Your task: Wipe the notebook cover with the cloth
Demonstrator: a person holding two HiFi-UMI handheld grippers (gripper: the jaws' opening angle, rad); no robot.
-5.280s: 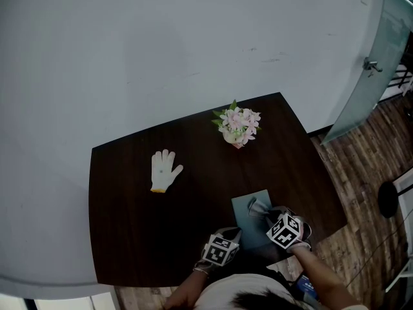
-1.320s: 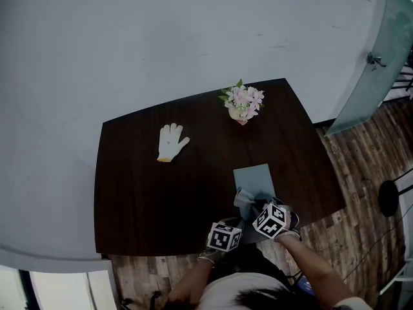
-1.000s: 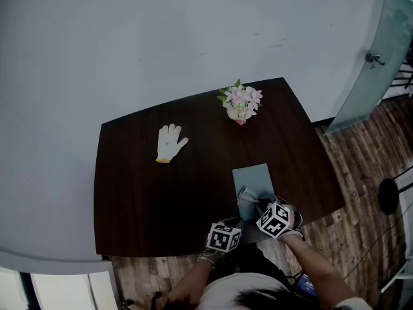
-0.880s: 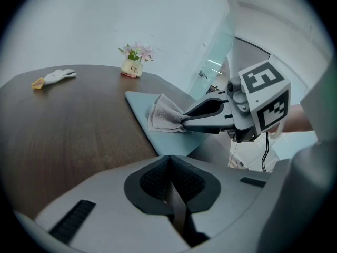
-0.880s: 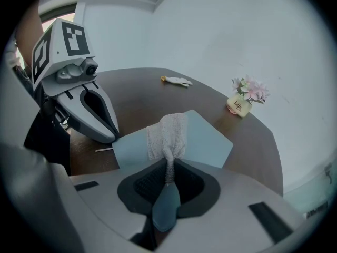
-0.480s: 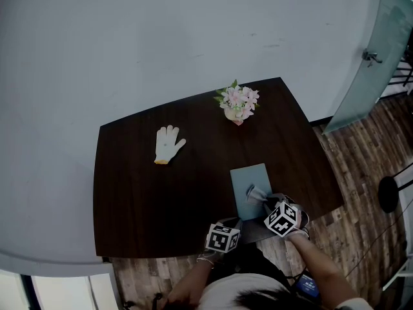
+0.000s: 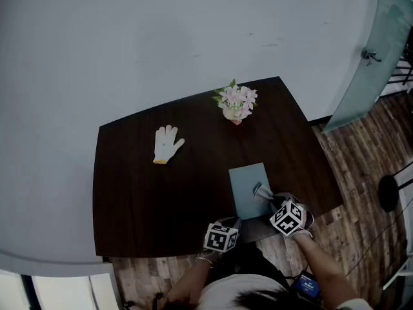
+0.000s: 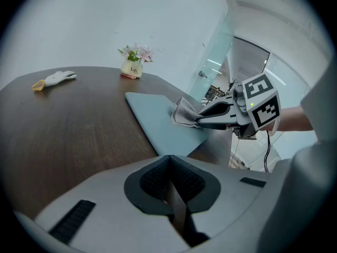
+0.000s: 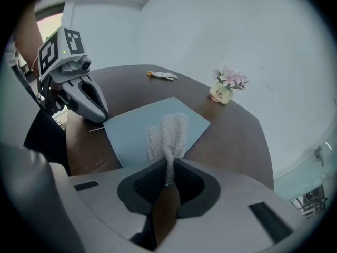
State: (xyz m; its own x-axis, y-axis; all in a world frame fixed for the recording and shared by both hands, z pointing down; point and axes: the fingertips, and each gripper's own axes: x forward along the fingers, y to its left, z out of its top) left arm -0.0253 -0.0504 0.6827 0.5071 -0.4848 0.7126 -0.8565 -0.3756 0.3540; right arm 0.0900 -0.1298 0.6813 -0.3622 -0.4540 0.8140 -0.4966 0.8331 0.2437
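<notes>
A pale blue notebook [image 7: 247, 187] lies flat near the front right edge of the dark table [image 7: 142, 192]. My right gripper [image 7: 268, 197] is shut on a grey cloth [image 9: 169, 133], which drapes from the jaws onto the notebook cover [image 9: 142, 125]. The cloth [image 8: 183, 112] rests on the right part of the notebook [image 8: 155, 117] in the left gripper view. My left gripper [image 7: 231, 225] is shut on nothing, held at the table's front edge just left of the notebook.
A small pot of pink flowers [image 7: 235, 104] stands at the back of the table. A white glove [image 7: 164, 144] lies at the back left. A glass door [image 7: 368, 57] and wooden floor [image 7: 361, 192] are to the right.
The right gripper has dragged the cloth from the notebook's left side across to its right side. The left gripper has stayed at the front edge.
</notes>
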